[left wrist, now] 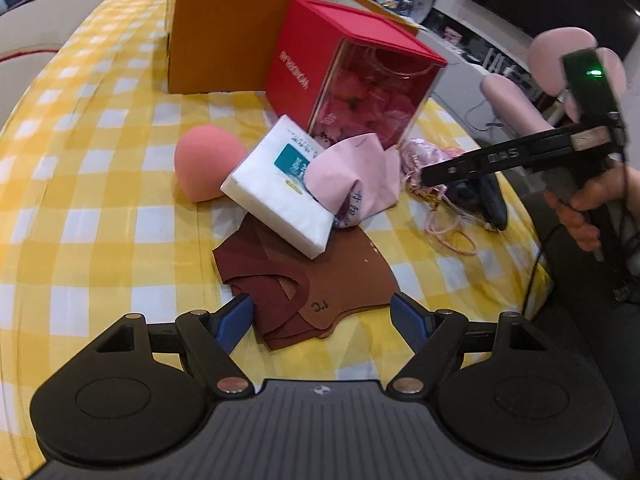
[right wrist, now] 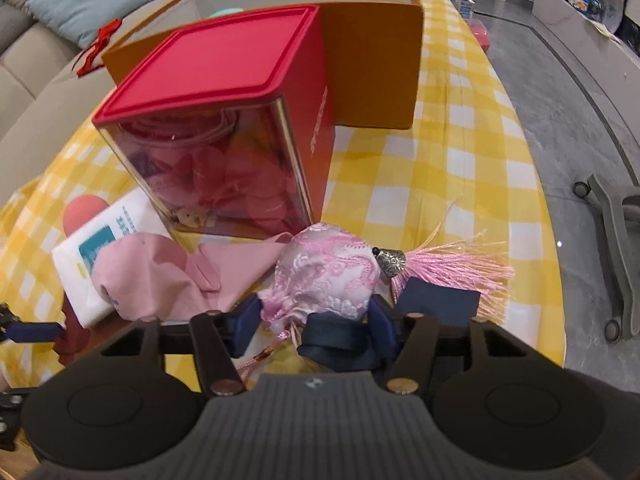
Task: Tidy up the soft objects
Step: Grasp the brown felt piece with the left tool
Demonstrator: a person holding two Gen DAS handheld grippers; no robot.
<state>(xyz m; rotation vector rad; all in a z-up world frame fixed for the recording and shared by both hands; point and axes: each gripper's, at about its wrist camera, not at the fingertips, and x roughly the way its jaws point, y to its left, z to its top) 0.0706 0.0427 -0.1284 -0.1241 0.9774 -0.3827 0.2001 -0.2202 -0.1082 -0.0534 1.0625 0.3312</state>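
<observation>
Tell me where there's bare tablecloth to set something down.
Free: the checked cloth left of the pink sponge and orange box, and the stretch right of the red box, beyond the tassel. Crowded: the middle, where tissue pack, pink cloth, maroon masks and sachet overlap.

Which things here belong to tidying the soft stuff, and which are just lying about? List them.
For the job: pink pouch between the right gripper's fingers, masks, pink cloth, sponge, tissue pack, orange box.
Just lying about: red box, sofa, chair.

Yellow-checked table – orange box, red box, sponge, masks
</observation>
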